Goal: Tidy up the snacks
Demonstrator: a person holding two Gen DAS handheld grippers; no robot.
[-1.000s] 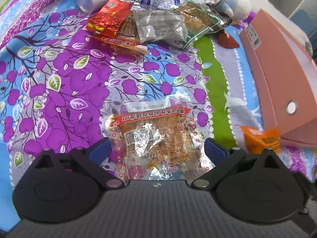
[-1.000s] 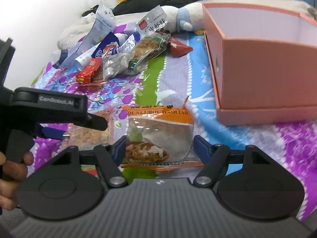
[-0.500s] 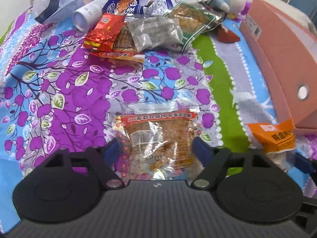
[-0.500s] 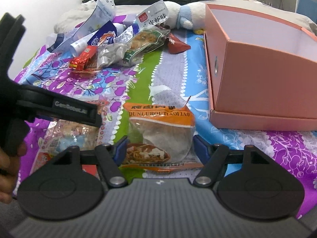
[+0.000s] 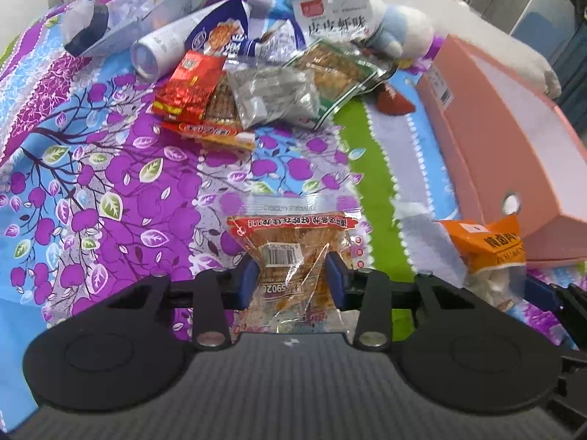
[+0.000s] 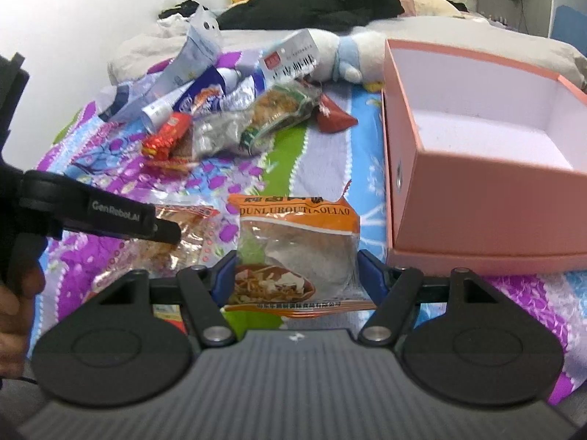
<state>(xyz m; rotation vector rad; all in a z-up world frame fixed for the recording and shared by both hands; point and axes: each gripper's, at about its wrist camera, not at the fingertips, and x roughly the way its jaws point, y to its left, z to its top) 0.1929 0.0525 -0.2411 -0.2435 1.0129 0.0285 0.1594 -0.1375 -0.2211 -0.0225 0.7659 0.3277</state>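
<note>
My left gripper (image 5: 292, 280) is shut on a clear snack packet with a red band (image 5: 291, 253), crumpling it just above the bedspread; the packet also shows in the right wrist view (image 6: 172, 234). My right gripper (image 6: 295, 277) holds an orange-topped snack bag (image 6: 293, 253) between its blue pads (image 6: 368, 275), lifted off the bed. That bag also shows in the left wrist view (image 5: 484, 253). An open pink box (image 6: 477, 198) with a white inside stands to the right, empty.
A pile of snack packets (image 5: 256, 88) and a white tube (image 5: 165, 47) lie at the far side of the purple floral bedspread (image 5: 110, 183). A plush toy (image 5: 400, 29) and a red triangular packet (image 6: 334, 117) lie near the box's far corner.
My left gripper has closed on the red-banded packet and lifted it. My right gripper has risen with the orange bag, so the box's inside now shows.
</note>
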